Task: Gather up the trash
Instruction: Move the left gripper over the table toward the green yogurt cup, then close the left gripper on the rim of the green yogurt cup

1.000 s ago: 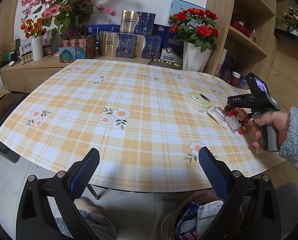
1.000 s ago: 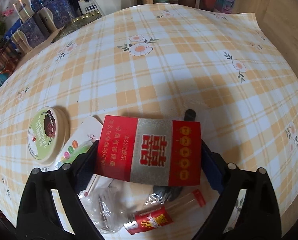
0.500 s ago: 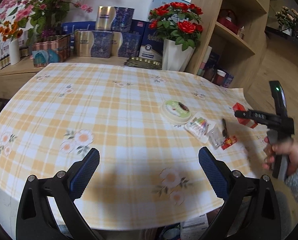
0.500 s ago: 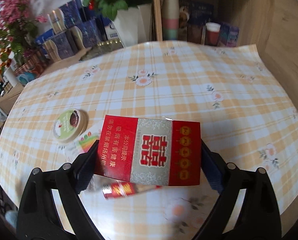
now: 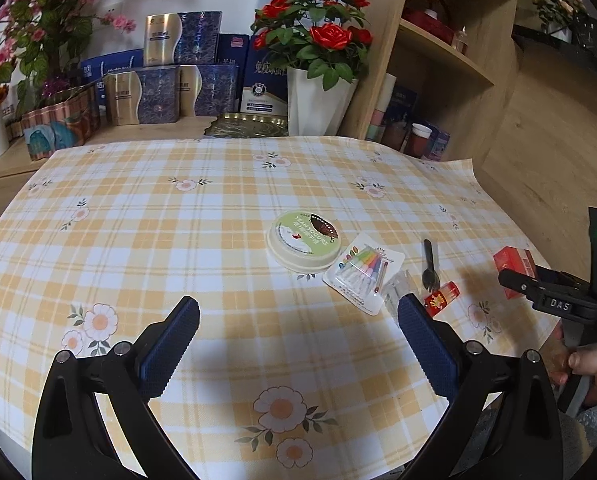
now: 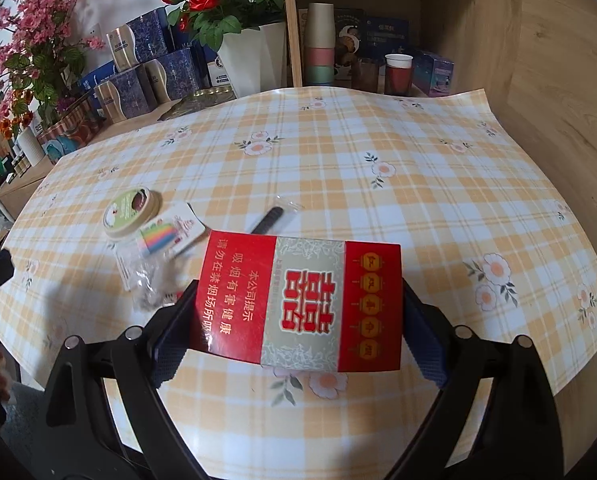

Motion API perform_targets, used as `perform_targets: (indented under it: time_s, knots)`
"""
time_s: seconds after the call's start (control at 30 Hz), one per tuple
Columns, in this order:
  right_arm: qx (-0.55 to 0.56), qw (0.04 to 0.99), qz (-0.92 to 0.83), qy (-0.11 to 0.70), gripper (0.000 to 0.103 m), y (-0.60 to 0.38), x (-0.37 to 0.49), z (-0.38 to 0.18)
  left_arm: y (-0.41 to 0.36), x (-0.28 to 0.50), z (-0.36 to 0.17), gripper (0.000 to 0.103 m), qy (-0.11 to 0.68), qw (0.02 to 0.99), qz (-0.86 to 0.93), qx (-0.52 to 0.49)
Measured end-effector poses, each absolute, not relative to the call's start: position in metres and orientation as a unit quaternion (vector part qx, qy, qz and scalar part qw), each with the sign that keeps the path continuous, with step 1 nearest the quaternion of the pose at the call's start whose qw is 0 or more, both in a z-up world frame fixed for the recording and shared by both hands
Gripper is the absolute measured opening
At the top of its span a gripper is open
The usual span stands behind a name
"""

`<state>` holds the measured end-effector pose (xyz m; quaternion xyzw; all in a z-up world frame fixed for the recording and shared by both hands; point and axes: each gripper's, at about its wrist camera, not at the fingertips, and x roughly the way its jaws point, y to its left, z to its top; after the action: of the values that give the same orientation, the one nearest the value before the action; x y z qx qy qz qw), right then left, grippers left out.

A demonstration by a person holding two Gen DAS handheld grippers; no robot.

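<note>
My right gripper (image 6: 298, 320) is shut on a red cigarette box (image 6: 302, 300), held above the table's near edge; the same red cigarette box (image 5: 514, 266) shows at the right of the left wrist view in the right gripper (image 5: 538, 284). On the checked tablecloth lie a round green yogurt lid (image 5: 303, 235), a card of coloured candles (image 5: 363, 270), crumpled clear wrap (image 5: 396, 288), a black plastic spoon (image 5: 429, 266) and a small red wrapper (image 5: 441, 299). My left gripper (image 5: 298, 336) hovers open over the cloth, nothing between its fingers.
Red roses in a white vase (image 5: 318, 96), blue gift boxes (image 5: 162, 92) and pink flowers (image 5: 38, 32) stand behind the table. A wooden shelf (image 5: 438, 60) with cups rises at the right. A hand (image 5: 586, 364) holds the right gripper's handle.
The right gripper lifted the red box off the trash pile and drew back toward the table edge. The left gripper rose and swung right; the bin below it left view.
</note>
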<state>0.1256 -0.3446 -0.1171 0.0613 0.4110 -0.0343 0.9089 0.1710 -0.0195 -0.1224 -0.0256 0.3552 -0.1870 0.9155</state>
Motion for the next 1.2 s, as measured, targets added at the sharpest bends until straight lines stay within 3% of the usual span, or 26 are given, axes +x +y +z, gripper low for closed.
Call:
perform_targets:
  time_s: [0.47,1.2]
  knots:
    - [0.08,0.909,-0.029,0.408,0.09,-0.35,0.119,-0.129,-0.046,0.229,-0.158,0.097,0.409,0.884,-0.227,-0.021]
    - [0.107,0.905,-0.021,0.41,0.09,-0.352,0.124,-0.137,-0.108,0.342,-0.197,0.097,0.508,0.852,-0.122,0.021]
